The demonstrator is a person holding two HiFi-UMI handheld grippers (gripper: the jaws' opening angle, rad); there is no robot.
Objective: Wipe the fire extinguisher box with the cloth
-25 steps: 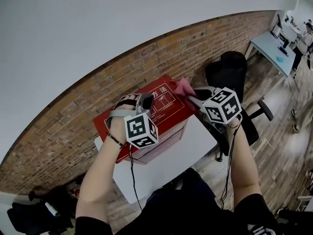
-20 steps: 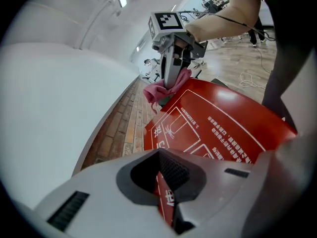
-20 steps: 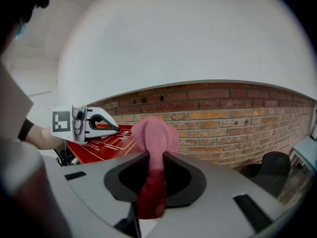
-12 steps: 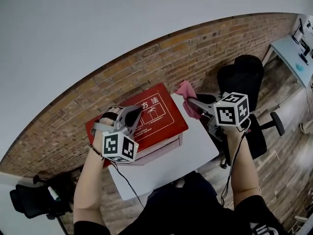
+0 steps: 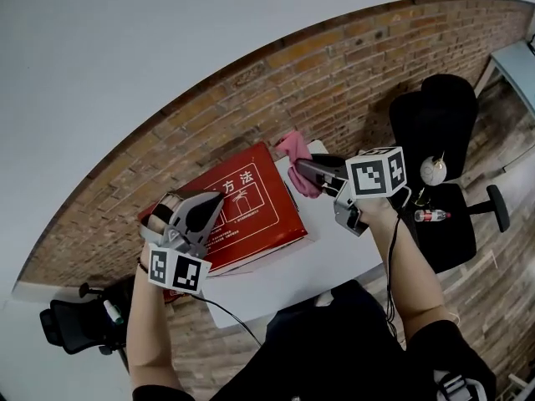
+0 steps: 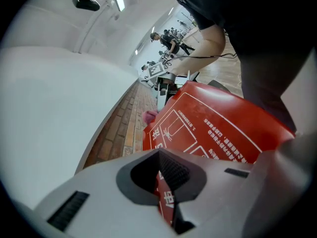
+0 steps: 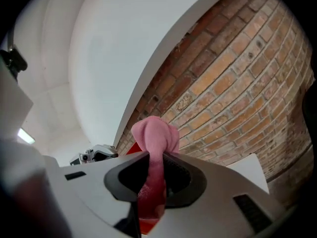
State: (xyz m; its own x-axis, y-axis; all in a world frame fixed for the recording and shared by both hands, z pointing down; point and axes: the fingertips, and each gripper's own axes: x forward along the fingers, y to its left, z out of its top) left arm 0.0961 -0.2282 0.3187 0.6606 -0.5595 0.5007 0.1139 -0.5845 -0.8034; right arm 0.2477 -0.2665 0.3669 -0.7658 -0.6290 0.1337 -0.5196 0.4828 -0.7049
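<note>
Head view: your right gripper point(image 5: 298, 170) pinches the pink cloth point(image 5: 292, 147), which hangs just off the end of the red fire extinguisher box point(image 5: 251, 211) nearest that gripper. Your left gripper point(image 5: 201, 211), jaws pressed together, sits at the opposite end and appears to be braced on the lid.

Judgement: hold that brace, lay the cloth flat on the lid, and stroke lengthwise toward the left gripper.

The box lies flat with its printed lid up. Its long axis runs from gripper to gripper.
</note>
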